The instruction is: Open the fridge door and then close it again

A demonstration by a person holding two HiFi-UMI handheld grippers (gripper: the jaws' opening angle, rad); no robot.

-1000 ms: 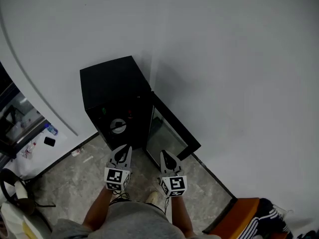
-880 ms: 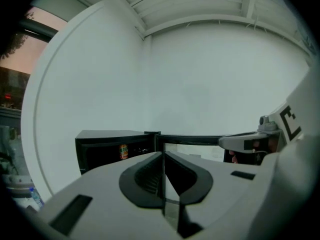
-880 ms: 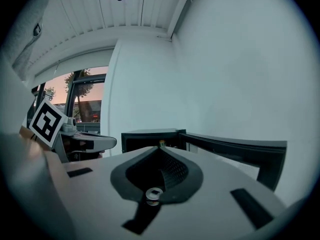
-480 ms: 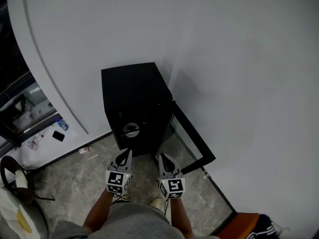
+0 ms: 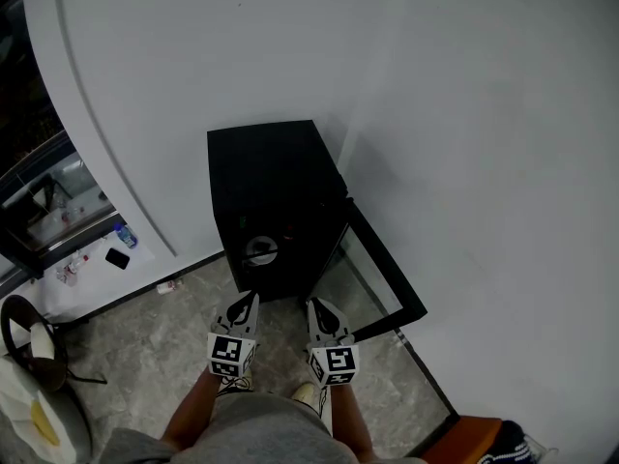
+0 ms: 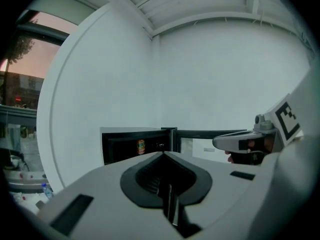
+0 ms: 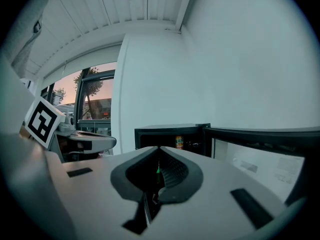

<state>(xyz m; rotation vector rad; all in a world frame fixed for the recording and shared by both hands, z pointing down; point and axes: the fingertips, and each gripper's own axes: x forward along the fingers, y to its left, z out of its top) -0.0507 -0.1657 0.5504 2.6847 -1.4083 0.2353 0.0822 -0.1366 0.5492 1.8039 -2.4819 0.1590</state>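
A black mini fridge (image 5: 276,196) stands on the floor against the white wall. Its glass door (image 5: 382,278) hangs open to the right. An orange-labelled can (image 6: 141,146) shows inside the dark cabinet. My left gripper (image 5: 248,300) is held just in front of the fridge's open front, shut and empty. My right gripper (image 5: 315,305) is beside it near the hinge side, also shut with nothing in it. Neither touches the fridge or the door. In the left gripper view the fridge (image 6: 131,145) and door (image 6: 210,136) lie ahead; the right gripper view shows the fridge (image 7: 167,134) and door (image 7: 260,146) too.
A curved white wall (image 5: 126,114) runs behind and left of the fridge. A small bottle (image 5: 124,236) and a black phone-like item (image 5: 117,257) lie on a white ledge at left. An orange object (image 5: 479,435) sits at bottom right. My legs and shoes are below the grippers.
Both grippers have shifted left relative to the fridge; the right one was in front of the glass door and is now by the hinge corner. The door stays open.
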